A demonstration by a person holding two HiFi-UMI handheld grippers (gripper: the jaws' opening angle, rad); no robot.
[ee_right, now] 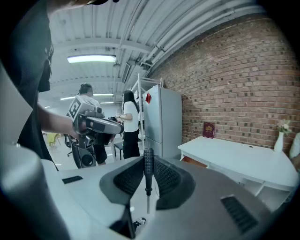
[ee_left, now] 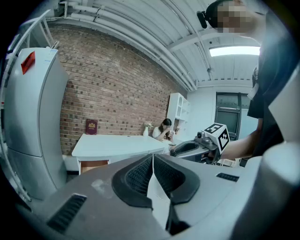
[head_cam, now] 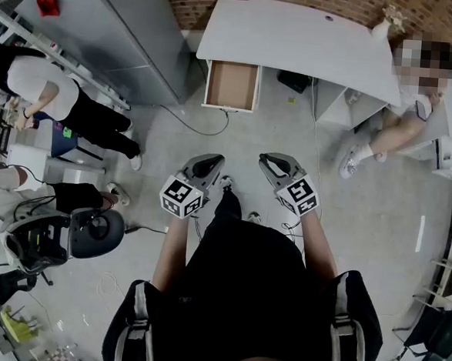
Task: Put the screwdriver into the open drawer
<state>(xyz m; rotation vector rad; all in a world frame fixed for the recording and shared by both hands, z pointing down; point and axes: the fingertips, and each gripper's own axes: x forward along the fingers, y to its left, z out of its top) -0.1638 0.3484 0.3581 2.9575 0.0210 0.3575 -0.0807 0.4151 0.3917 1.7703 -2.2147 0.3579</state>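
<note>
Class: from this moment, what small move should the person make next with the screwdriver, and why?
Probably carry the right hand-held gripper forward toward the open drawer. Its jaws pinch the screwdriver upright, tip down, so the grasp looks done, while the drawer under the white desk lies across open floor from the person.

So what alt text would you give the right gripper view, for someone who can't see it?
The right gripper clamps a small screwdriver upright between its black jaws, tip pointing down. Beyond them, a white desk with an open drawer stands against a brick wall.
</note>
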